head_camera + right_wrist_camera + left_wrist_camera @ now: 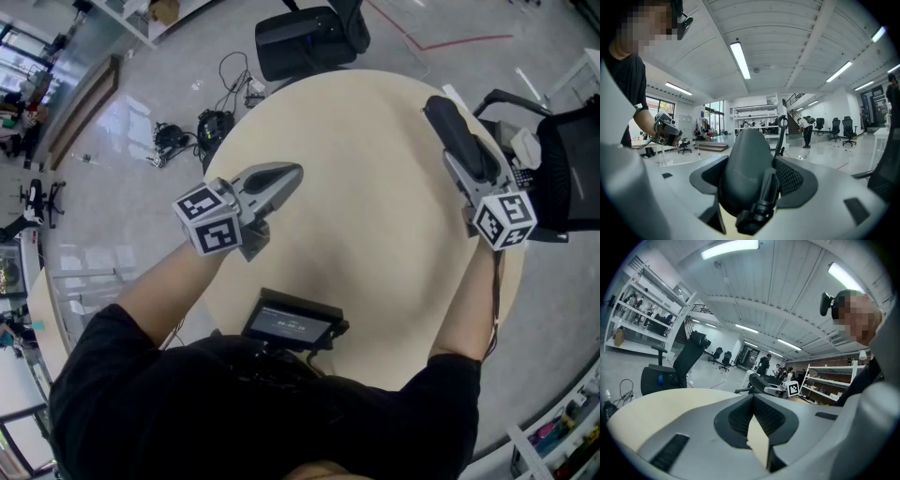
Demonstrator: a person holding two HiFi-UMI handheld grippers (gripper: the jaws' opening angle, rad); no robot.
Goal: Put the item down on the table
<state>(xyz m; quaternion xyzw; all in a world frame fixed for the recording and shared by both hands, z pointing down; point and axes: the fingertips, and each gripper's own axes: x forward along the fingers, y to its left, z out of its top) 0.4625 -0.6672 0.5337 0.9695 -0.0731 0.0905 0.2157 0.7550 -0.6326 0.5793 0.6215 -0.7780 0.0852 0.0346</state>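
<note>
Of the two grippers, the right gripper (461,150) was the one at work. Its jaws stood wide and pinched a dark grey, rounded item (743,176) from both sides, and a black strap or clip ran down the item's near face. Held this way, the item lay lengthwise along the jaws over the right edge of the round table (375,234). The bulk of it was carried between the pads, which I judged to be the posture for lowering it flat onto the top. Whether its underside already touched the table I could not tell.

The left gripper (284,176) hovered near the left edge with its jaws pressed together on nothing, and only tabletop showed through the gap behind its tips. It seemed to be kept clear so that the middle of the table stayed open for the item.

By count there were two grippers, one held item and one table. One dark device with a small screen (291,323) sat at the near edge. Two black office chairs stood off the table, one beyond the far edge (305,42) and one beyond the right edge (567,169).
</note>
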